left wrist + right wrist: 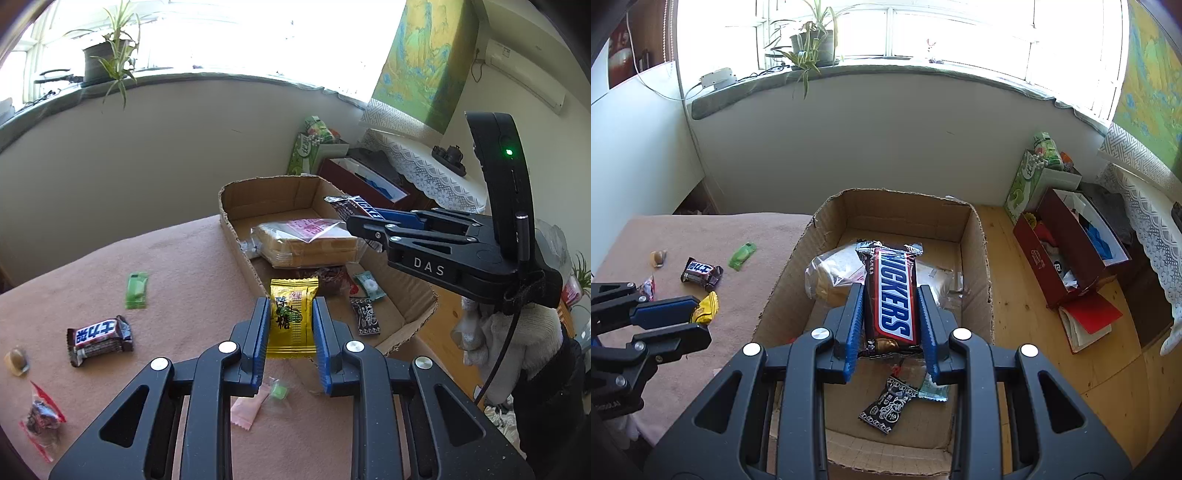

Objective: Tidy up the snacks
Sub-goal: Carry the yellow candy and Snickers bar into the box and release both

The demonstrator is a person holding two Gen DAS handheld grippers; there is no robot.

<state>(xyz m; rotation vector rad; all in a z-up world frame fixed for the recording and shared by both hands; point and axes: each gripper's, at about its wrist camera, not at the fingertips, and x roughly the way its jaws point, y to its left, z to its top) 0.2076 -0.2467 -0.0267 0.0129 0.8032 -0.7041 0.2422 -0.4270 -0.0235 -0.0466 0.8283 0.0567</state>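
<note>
Snickers bar (pixel 891 295), brown wrapper, clamped in right tool (pixel 891 314); left tool (pixel 290 325) clamped on yellow candy packet (pixel 291 317).

Bread pack (pixel 831 275) lies inside box (pixel 979 258), on table (pixel 713 236).

The cardboard box (pixel 975 258) is open at the top, so entry is from above. Inside, the bagged bread (pixel 306 247) fills the middle of the floor; the far strip behind it is bare. Near the front wall lie a black-patterned sachet (pixel 886 406) and a green-white candy (pixel 367 284), with bare cardboard beside them. The right hand-held gripper (pixel 892 325) with its Snickers bar (pixel 892 295) hangs over the bread. Left of the box, the table (pixel 177 266) has open cloth between scattered sweets: green packet (pixel 136 290), dark bar (pixel 99 339).
</note>
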